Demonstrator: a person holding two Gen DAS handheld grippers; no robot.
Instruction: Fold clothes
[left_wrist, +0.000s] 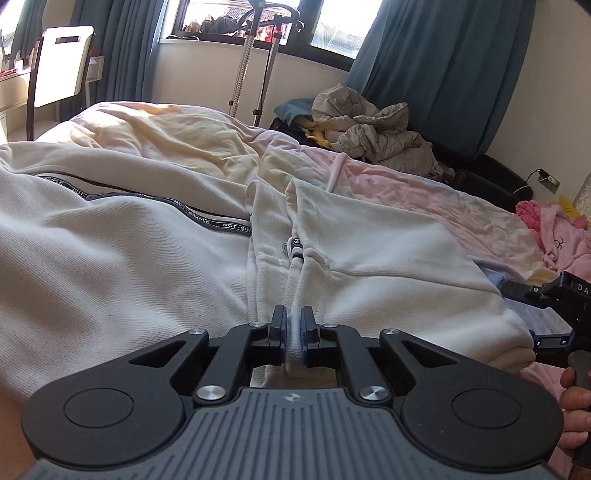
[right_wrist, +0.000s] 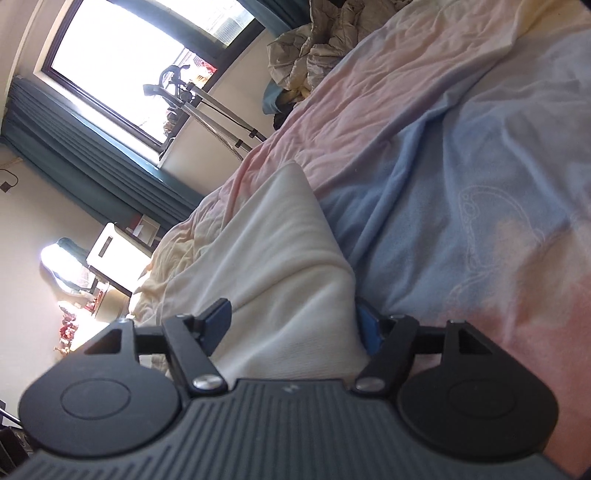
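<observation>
My left gripper (left_wrist: 294, 325) has its blue-padded fingers pressed nearly together on a narrow fold of the white hoodie (left_wrist: 155, 258), right along its zipper line, with the zipper pull (left_wrist: 295, 245) lying just ahead of the fingertips. The hoodie lies spread over the bed, a black tape strip printed with "NOT SIMPLE" (left_wrist: 155, 201) running across its left part. At the right edge of this view I see my right gripper (left_wrist: 550, 332) against the hoodie's ribbed hem, and part of my right hand (left_wrist: 576, 406) around its handle. Beyond lie the pink and cream blanket (left_wrist: 424, 192), a crumpled grey quilt (left_wrist: 376, 129) and teal curtains (left_wrist: 443, 55) by the window.

From my right wrist, the view is rolled sideways. My right gripper (right_wrist: 295, 325) stands spread wide, with a thick bunch of the white hoodie (right_wrist: 280, 266) filling the gap between the blue pads (right_wrist: 218, 317); the far pad is partly hidden by cloth, so I cannot say whether both press on it. The hoodie rests on the pink and blue blanket (right_wrist: 461, 184), near the window (right_wrist: 140, 62).
</observation>
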